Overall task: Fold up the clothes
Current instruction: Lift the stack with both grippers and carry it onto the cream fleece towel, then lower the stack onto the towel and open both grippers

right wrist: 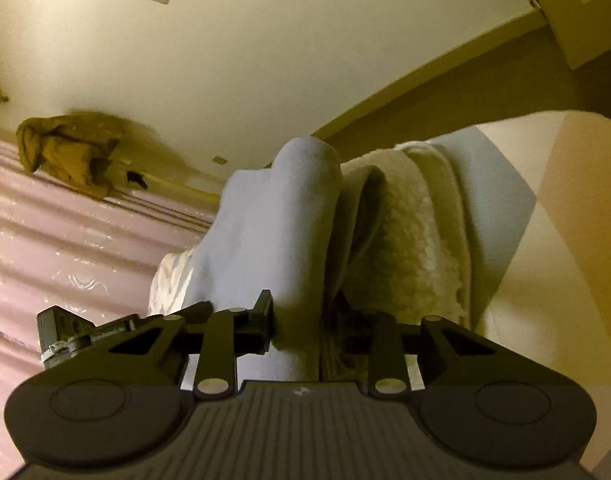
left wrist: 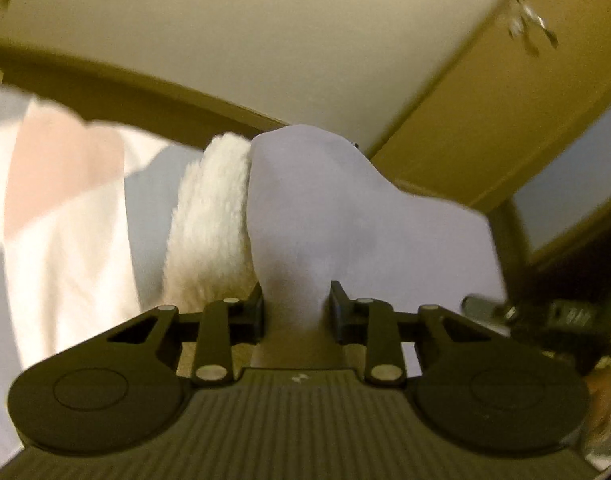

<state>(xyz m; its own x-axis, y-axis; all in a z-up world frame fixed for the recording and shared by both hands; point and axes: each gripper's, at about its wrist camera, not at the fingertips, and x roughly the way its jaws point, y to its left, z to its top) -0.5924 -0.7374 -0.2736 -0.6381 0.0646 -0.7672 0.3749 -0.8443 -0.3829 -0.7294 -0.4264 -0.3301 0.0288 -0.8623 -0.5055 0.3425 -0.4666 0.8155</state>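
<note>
Left gripper [left wrist: 296, 307]: matte black body, ribbed grey top plate with small white logo, two round black discs at the sides, twin link arms with silver pivot pins, triangular cut-outs, black rectangular fingertips [left wrist: 256, 312]. Right gripper [right wrist: 301, 318]: identical build, same logo and pins.

Garment [left wrist: 345, 220]: pale lavender outside, cream fleece lining [left wrist: 209, 220], pink and white blocks. Bedcover [right wrist: 65, 248]: pink, striped. Crumpled cloth [right wrist: 69, 152]: mustard.

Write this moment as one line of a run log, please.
task: fold clothes | left gripper: shut on fleece-lined garment | right gripper: shut on same garment | garment: lifted, held at both ends | background: brown jacket on bed
</note>
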